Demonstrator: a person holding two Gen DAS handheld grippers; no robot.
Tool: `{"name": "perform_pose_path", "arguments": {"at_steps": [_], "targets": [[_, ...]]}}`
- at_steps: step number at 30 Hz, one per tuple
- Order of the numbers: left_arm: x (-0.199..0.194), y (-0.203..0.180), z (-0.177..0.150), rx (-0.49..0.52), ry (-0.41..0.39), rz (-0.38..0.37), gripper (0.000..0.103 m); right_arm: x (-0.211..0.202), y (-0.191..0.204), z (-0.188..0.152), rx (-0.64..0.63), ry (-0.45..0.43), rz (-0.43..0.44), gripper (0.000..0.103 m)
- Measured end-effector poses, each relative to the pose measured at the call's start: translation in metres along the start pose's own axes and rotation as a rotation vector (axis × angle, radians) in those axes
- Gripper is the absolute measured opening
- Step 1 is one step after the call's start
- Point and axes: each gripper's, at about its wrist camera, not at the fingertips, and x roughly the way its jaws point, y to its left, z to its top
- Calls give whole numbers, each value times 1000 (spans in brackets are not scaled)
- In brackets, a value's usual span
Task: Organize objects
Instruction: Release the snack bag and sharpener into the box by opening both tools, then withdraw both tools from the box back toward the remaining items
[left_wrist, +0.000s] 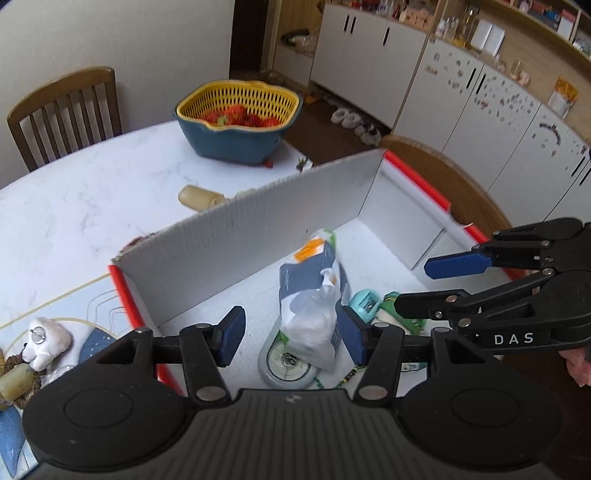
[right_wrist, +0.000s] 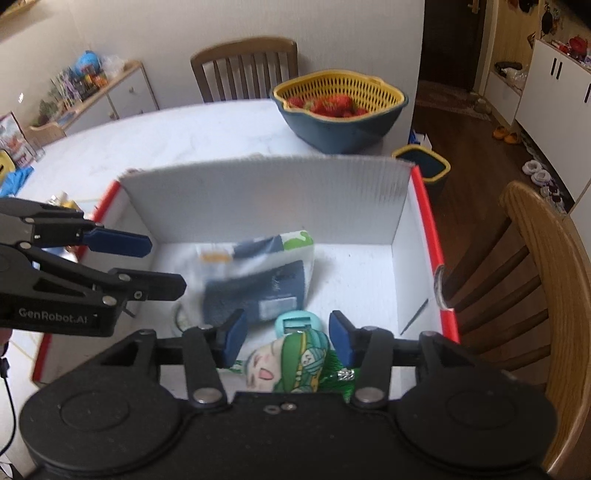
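Note:
A white box with red edges (left_wrist: 258, 221) (right_wrist: 266, 199) stands on the table. Inside it lies a blue, white and green packet (left_wrist: 314, 295) (right_wrist: 258, 280), blurred as if in motion, over a grey round wheel (left_wrist: 284, 365). Beside it are a teal clip-like item (left_wrist: 365, 302) (right_wrist: 295, 321) and a green cartoon pouch (right_wrist: 291, 362) (left_wrist: 391, 314). My left gripper (left_wrist: 291, 336) is open above the box, its jaws either side of the packet without gripping it. My right gripper (right_wrist: 286, 339) is open and empty over the pouch; it also shows in the left wrist view (left_wrist: 413, 284).
A blue and yellow basket of strawberries (left_wrist: 236, 122) (right_wrist: 340, 114) stands at the table's far side. A cream bottle (left_wrist: 201, 197) lies behind the box. A white plush (left_wrist: 46, 339) and small items sit left of the box. Wooden chairs (right_wrist: 535, 295) stand around the table.

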Motion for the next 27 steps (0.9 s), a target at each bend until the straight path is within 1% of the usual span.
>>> {"name": "perform_pose_path", "arguments": {"at_steps": [5, 10, 18, 19, 21, 24, 27], "targets": [[-29, 1, -4, -9, -63, -16, 55, -23, 9, -2, 13, -58, 20, 51], [-60, 3, -11, -4, -126, -25, 55, -46, 26, -7, 18, -115, 25, 53], [-108, 21, -26, 8, -206, -38, 55, -75, 59, -10, 34, -197, 12, 57], [-114, 24, -29, 14, -214, -37, 60, -77, 63, -11, 36, -205, 9, 58], [-124, 31, -35, 21, -230, -34, 66, -81, 73, -13, 43, -220, 6, 60], [-139, 42, -43, 32, -243, -32, 66, -86, 90, -16, 44, -235, 5, 63], [-152, 56, -53, 37, -253, -25, 73, -88, 108, -18, 44, -245, 12, 64]]}}
